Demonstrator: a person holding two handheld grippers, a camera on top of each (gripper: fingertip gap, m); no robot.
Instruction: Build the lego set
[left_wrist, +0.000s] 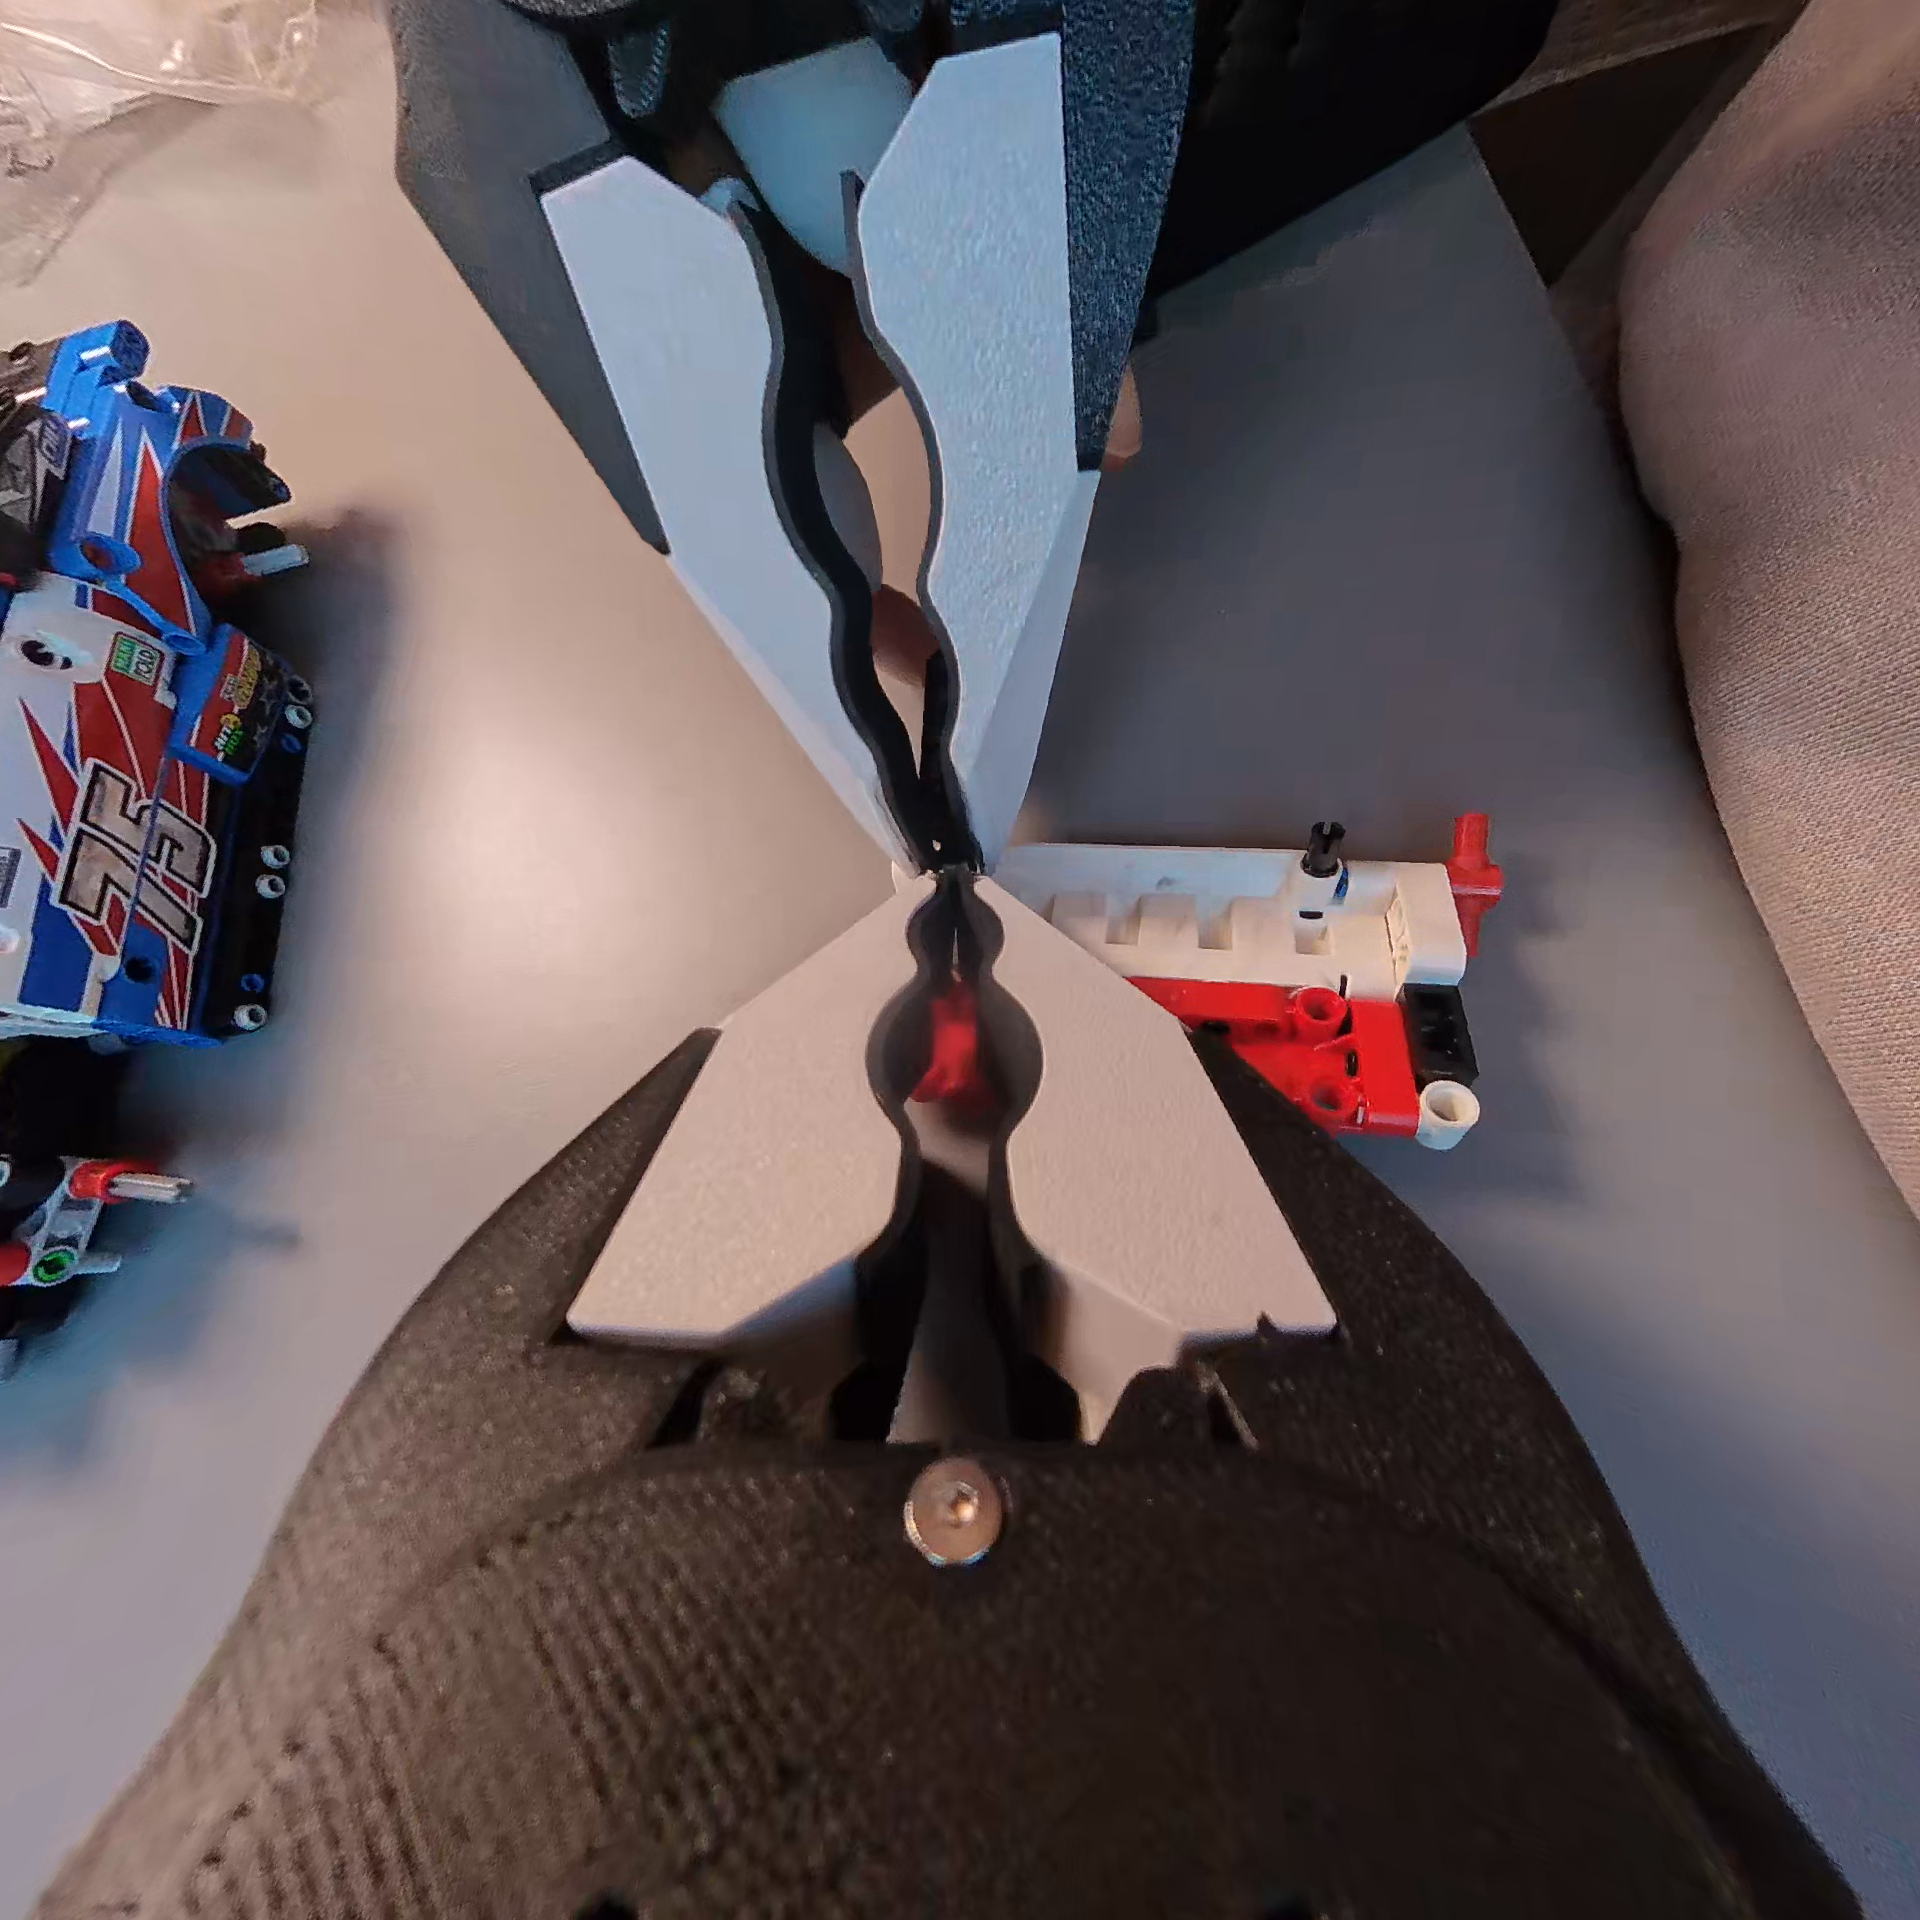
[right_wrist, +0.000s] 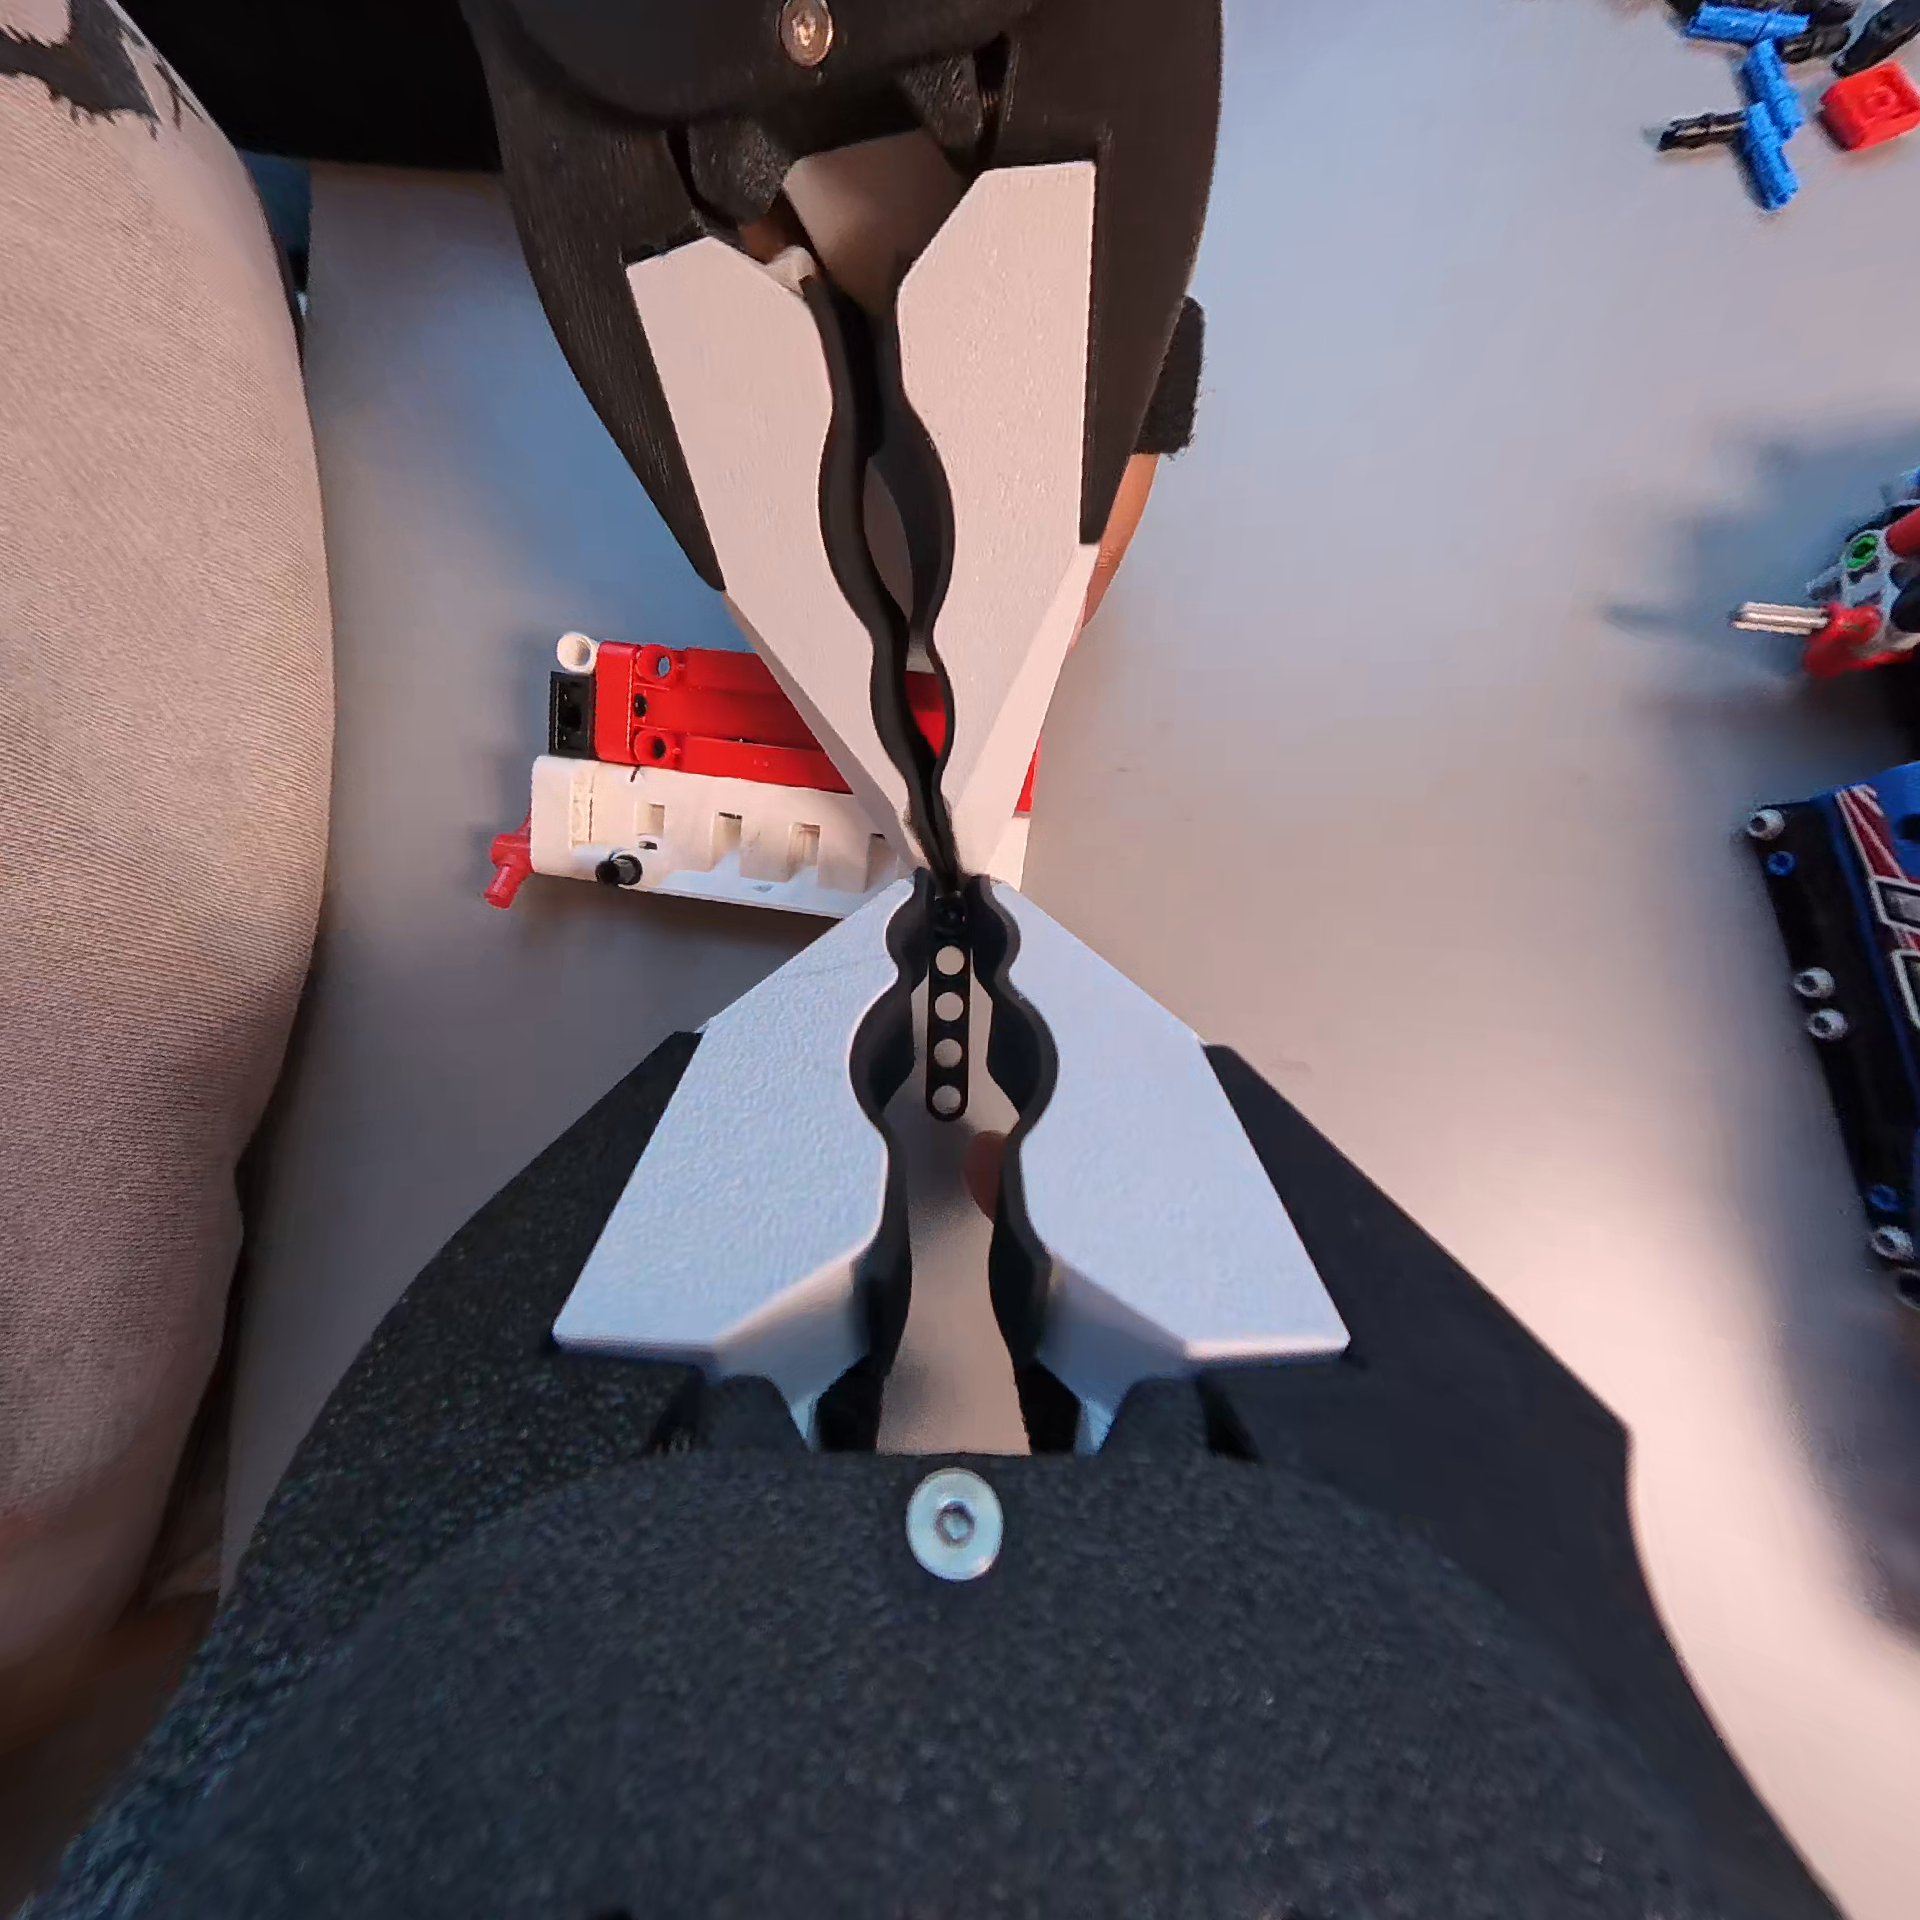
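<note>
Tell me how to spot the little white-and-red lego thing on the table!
Look at the grey table, just behind where the two grippers' tips meet. The white-and-red lego block lies flat there. Unlike the blue race car at the far side, it is plain, with a red peg sticking out one end.

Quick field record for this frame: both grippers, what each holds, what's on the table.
left gripper: jaws shut on red piece
right gripper: jaws shut on black beam
contact: the two grippers meet tip to tip
below: red-white build on table
left side: blue car
loose parts: blue pieces, red brick
</note>
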